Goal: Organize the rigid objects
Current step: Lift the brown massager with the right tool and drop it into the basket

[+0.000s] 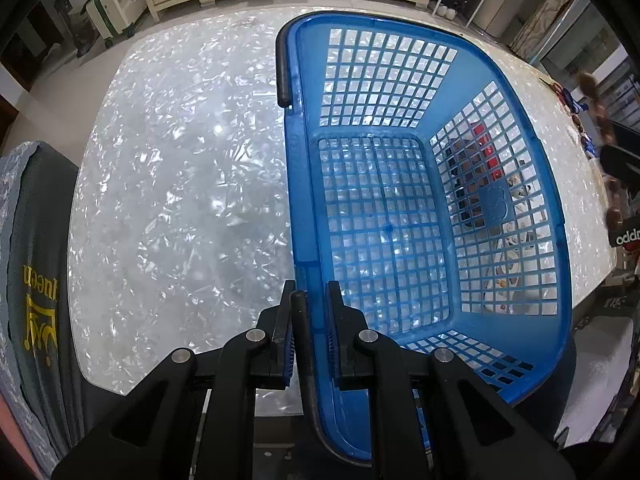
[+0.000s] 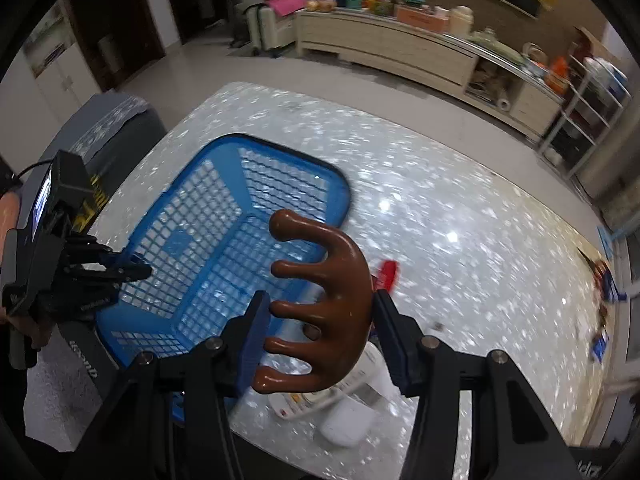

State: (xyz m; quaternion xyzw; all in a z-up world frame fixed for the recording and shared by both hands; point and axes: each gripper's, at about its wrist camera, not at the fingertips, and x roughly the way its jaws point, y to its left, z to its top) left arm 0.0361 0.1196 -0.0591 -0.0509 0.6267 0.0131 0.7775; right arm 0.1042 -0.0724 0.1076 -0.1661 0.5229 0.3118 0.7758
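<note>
A: Item one: blue plastic lattice basket [image 1: 400,200], empty, on the pearly white table [image 1: 172,184]. Left gripper [image 1: 310,340] pinches its black-edged near rim.

B: Item two: brown wooden five-pronged massager [image 2: 320,304], clamped between the right gripper's [image 2: 320,332] blue pads, raised just beside the basket's right wall, prongs toward it.

A: Handling?

B: Carry it left, clear over the rim, lower it to the lattice floor, then spread the pads. Left hold steadies the basket.

A: Remaining stock?

B: White remote [image 2: 320,396] and a red object [image 2: 389,274], both on the table.
</note>
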